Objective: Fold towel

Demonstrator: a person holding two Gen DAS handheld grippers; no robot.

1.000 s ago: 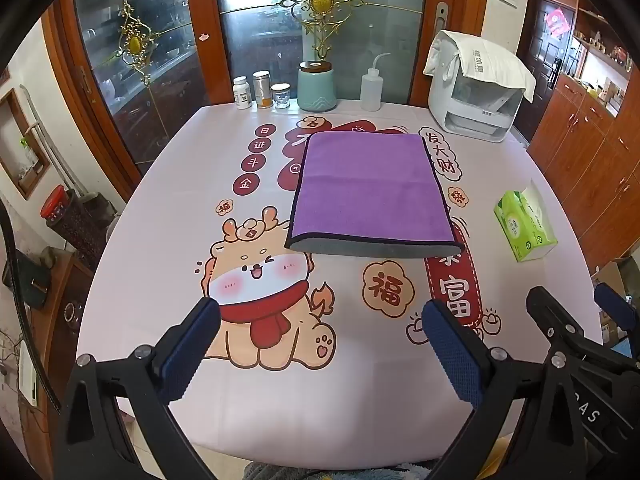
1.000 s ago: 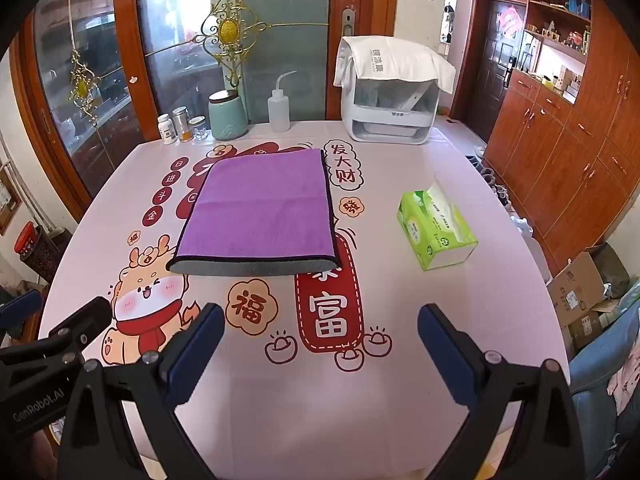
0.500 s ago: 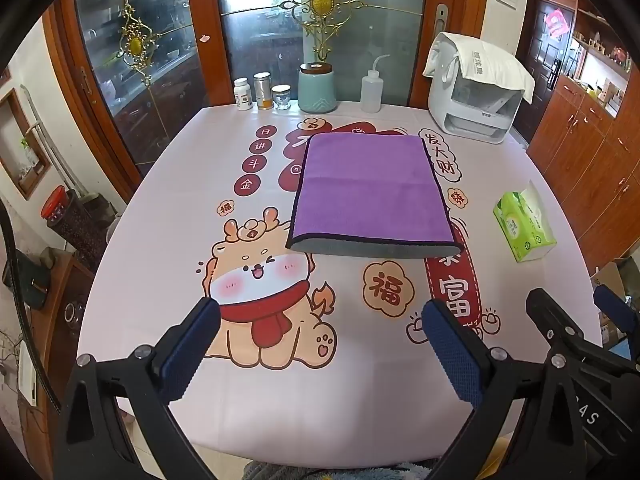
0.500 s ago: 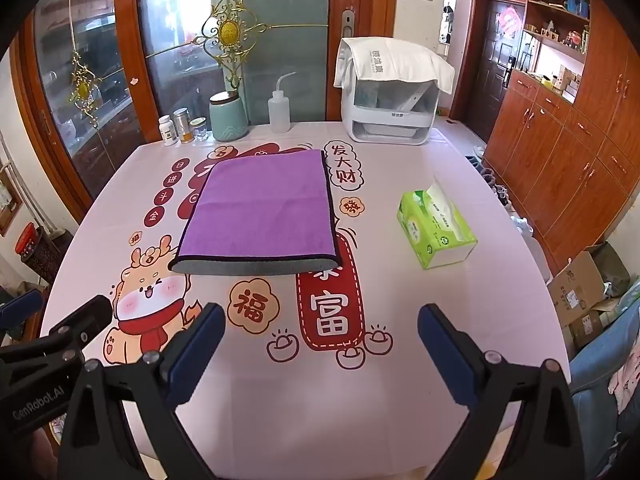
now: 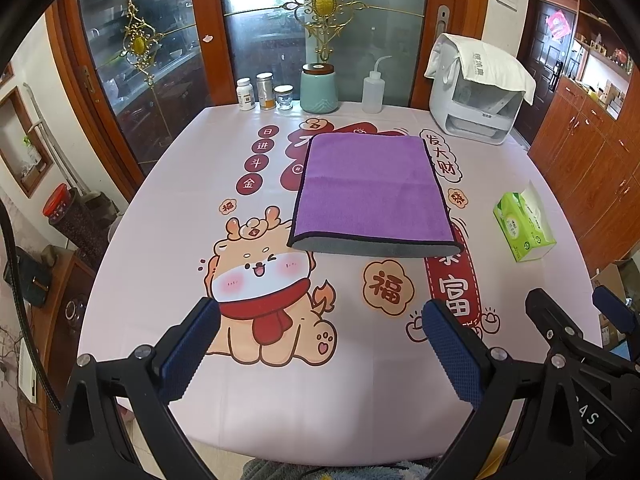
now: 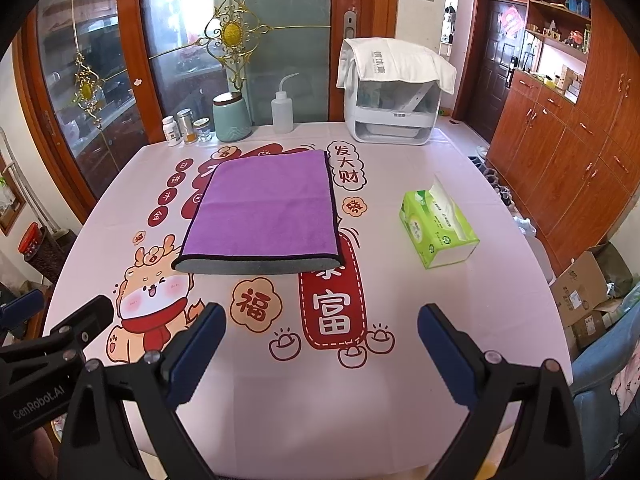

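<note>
A purple towel [image 5: 370, 192] with a grey underside and dark trim lies flat on the table, folded over, its grey lower layer showing along the near edge. It also shows in the right wrist view [image 6: 264, 210]. My left gripper [image 5: 320, 320] is open and empty, above the near part of the table, well short of the towel. My right gripper [image 6: 322, 326] is open and empty too, at the near edge. The right gripper shows at the right of the left wrist view [image 5: 580, 332].
The table [image 5: 168, 216] has a pale printed cloth. A green tissue box [image 6: 438, 230] lies right of the towel. At the far edge stand small jars [image 5: 264, 92], a teal canister [image 5: 319, 89], a squeeze bottle [image 5: 374, 90] and a white appliance [image 5: 476, 92]. Wooden cabinets stand to the right.
</note>
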